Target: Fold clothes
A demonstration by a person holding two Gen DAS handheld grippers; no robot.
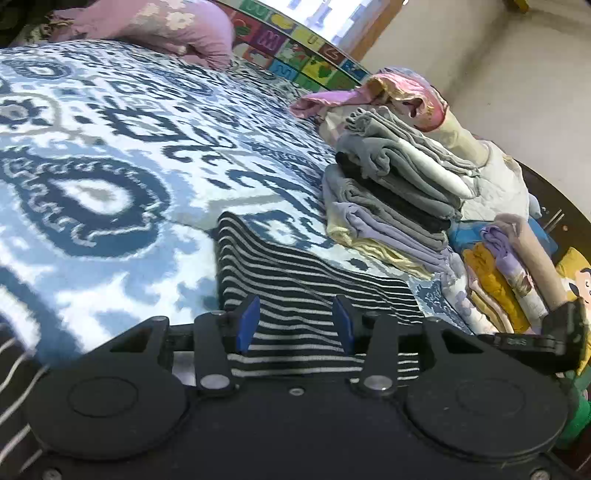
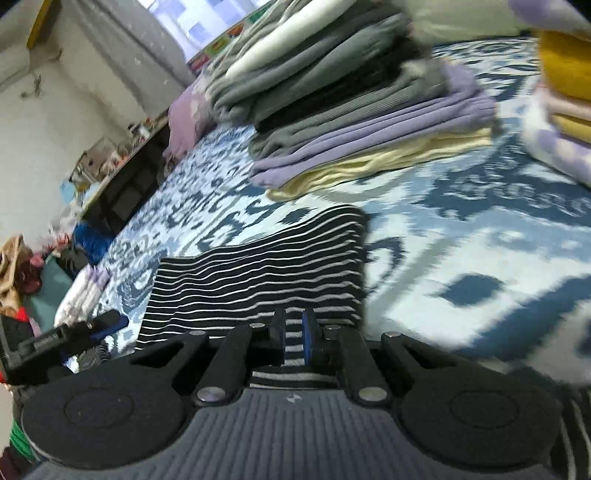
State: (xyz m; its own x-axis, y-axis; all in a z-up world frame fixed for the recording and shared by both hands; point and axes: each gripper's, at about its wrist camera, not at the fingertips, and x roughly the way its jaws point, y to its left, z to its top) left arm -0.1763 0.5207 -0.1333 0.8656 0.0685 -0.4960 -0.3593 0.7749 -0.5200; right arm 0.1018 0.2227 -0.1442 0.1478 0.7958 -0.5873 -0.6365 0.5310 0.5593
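Observation:
A black garment with thin white stripes lies folded on the blue-and-white patterned bedspread. My left gripper is open, its blue pads on either side of the garment's near edge. In the right wrist view the same striped garment lies flat ahead. My right gripper is shut on the garment's near edge, with striped cloth pinched between its pads. The other gripper shows at the far left of that view.
A stack of folded grey, black, lilac and yellow clothes stands just beyond the striped garment, also in the right wrist view. A second pile with mustard and lilac items sits to the right. A pink pillow lies at the far end.

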